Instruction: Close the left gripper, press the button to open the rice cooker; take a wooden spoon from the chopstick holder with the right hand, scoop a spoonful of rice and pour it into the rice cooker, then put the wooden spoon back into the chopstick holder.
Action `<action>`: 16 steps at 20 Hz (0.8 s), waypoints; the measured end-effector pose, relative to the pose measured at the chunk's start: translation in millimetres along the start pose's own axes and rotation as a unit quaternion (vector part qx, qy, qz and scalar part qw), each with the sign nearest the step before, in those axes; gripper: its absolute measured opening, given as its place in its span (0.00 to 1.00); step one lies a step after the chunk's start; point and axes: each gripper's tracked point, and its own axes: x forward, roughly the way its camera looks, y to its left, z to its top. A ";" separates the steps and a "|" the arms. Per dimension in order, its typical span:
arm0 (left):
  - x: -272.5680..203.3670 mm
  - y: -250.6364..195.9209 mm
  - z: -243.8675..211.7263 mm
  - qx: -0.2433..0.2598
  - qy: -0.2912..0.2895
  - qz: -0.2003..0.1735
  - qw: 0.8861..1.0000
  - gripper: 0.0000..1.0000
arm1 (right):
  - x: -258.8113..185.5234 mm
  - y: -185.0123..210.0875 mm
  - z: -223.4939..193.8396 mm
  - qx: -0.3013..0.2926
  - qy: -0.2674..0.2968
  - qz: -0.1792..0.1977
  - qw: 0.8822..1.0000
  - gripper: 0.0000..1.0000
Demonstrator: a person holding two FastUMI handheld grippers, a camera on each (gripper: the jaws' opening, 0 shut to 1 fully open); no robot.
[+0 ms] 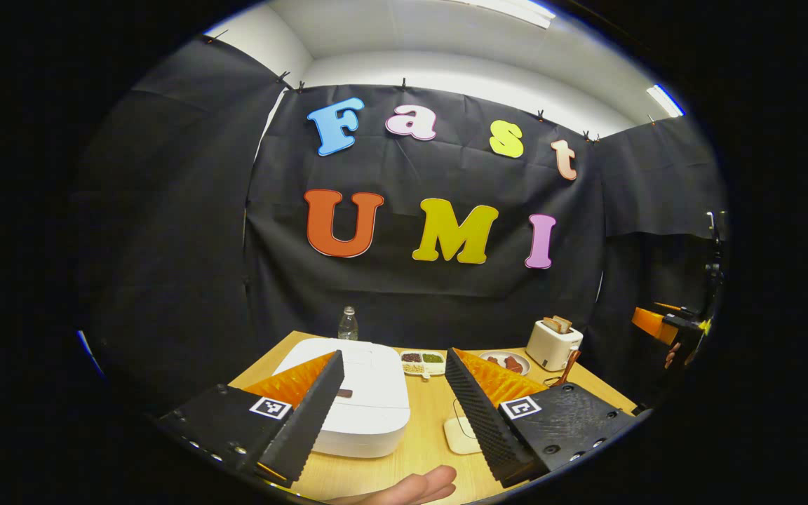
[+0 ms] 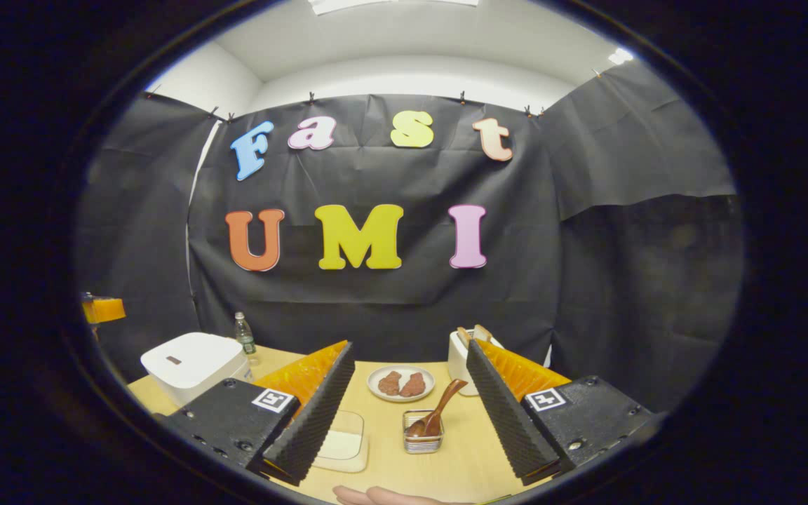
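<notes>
Wooden and pale, the counter carries everything in the booth. In the left gripper view, the left hand-held gripper hangs above it with its two fingers spread wide apart and nothing between them; past the left finger sits the white rice cooker, lid down, with a small dark button on top. Behind the cooker stands a clear water bottle, and to its right lie a small divided dish of grains, a plate of reddish food and a white toaster with bread slices in it. A shallow clear tray of rice rests between the fingers, near the cooker's right side. Part of a hand shows at the lower edge. In the right gripper view, the right hand-held gripper is likewise wide open and empty, held above the counter. Between its fingers sits the metal mesh chopstick holder, with the wooden spoon leaning in it, handle tilted up to the right. The rice tray lies just left of the holder, partly behind the left finger, and the rice cooker stands well off to the left.
</notes>
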 end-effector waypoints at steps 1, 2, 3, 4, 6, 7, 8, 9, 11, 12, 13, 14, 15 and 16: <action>-0.3 -1.9 0.5 0.001 -0.001 -0.004 1.000 0.94 | -1.9 -6.3 1.4 0.003 -0.009 -0.009 1.000 1.00; -0.1 -3.2 -0.2 0.005 -0.003 -0.005 1.000 0.94 | -3.2 -9.5 2.4 0.005 -0.016 -0.013 1.000 1.00; 1.3 -1.6 0.4 0.010 -0.004 -0.004 1.000 0.94 | -3.2 -11.0 0.1 0.005 -0.017 -0.014 1.000 0.99; 3.4 -1.1 -0.4 0.013 -0.003 -0.004 1.000 0.94 | -2.6 -12.2 -2.7 0.006 -0.014 -0.013 1.000 0.99; 7.6 -0.5 -3.1 0.008 0.000 -0.007 1.000 0.94 | -4.3 -13.8 -7.6 0.008 -0.009 -0.009 1.000 1.00; 9.8 -0.4 -9.2 0.004 0.007 -0.011 1.000 0.94 | -4.6 -13.5 -10.8 0.010 -0.008 -0.007 1.000 1.00; 13.8 4.4 -13.8 0.004 0.013 -0.009 1.000 0.94 | -5.9 -10.3 -12.4 0.010 -0.009 -0.002 1.000 1.00; 18.6 10.9 -15.7 0.005 0.014 -0.001 1.000 0.94 | -5.6 -6.5 -15.7 0.005 -0.010 0.004 1.000 0.99; 29.4 37.4 -16.5 0.010 0.007 0.041 0.999 0.94 | -5.1 -6.7 -21.8 -0.003 -0.011 0.005 1.000 1.00; 32.9 42.7 -19.0 0.010 0.007 0.045 0.999 0.94 | -5.3 -7.0 -25.3 -0.007 -0.009 0.004 1.000 0.99; 34.5 43.5 -22.2 0.009 0.008 0.042 0.999 0.92 | -6.7 -9.9 -29.9 -0.012 -0.007 0.001 1.000 1.00; 36.9 43.6 -24.6 0.008 0.009 0.036 0.999 0.91 | -7.0 -13.0 -29.9 -0.010 -0.010 -0.004 1.000 1.00; 39.5 44.2 -27.5 0.008 0.016 0.037 0.999 1.00 | -6.9 -14.7 -30.0 -0.005 -0.013 -0.004 1.000 1.00; 43.1 53.9 -33.2 0.011 0.026 0.048 0.998 0.90 | -6.5 -14.0 -32.2 0.000 -0.011 -0.002 1.000 1.00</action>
